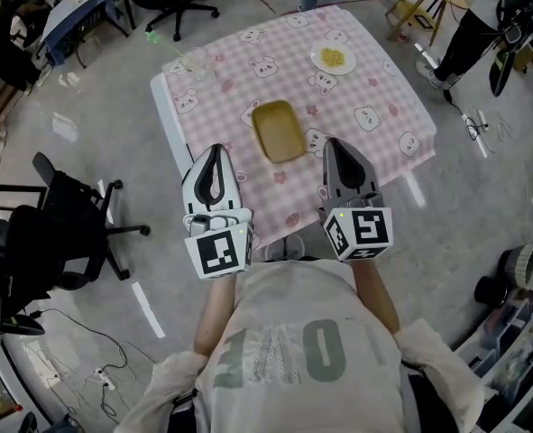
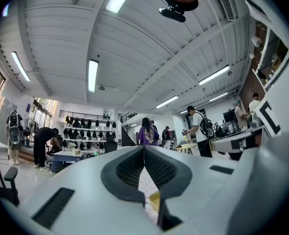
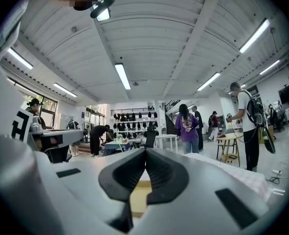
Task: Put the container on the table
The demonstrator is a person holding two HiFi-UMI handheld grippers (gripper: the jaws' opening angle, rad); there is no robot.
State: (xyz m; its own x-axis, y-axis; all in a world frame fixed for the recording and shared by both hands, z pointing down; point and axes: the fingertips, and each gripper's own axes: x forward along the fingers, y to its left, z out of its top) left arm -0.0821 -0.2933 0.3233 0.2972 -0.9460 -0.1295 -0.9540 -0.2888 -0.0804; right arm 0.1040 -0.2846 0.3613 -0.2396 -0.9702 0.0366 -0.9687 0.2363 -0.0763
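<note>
While the yellow container (image 1: 279, 131) is lying on the pink checked cloth (image 1: 383, 88) of the desk (image 1: 163, 97), just beyond and between both tools, the left gripper (image 1: 215, 151) and right gripper (image 1: 336, 144) are hovering at the near edge, their fingers (image 2: 129, 168) clenched together on nothing.

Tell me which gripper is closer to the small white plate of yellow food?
Right. The right gripper points almost straight at the small white plate; the left gripper sits further off, diagonally to the side.
</note>
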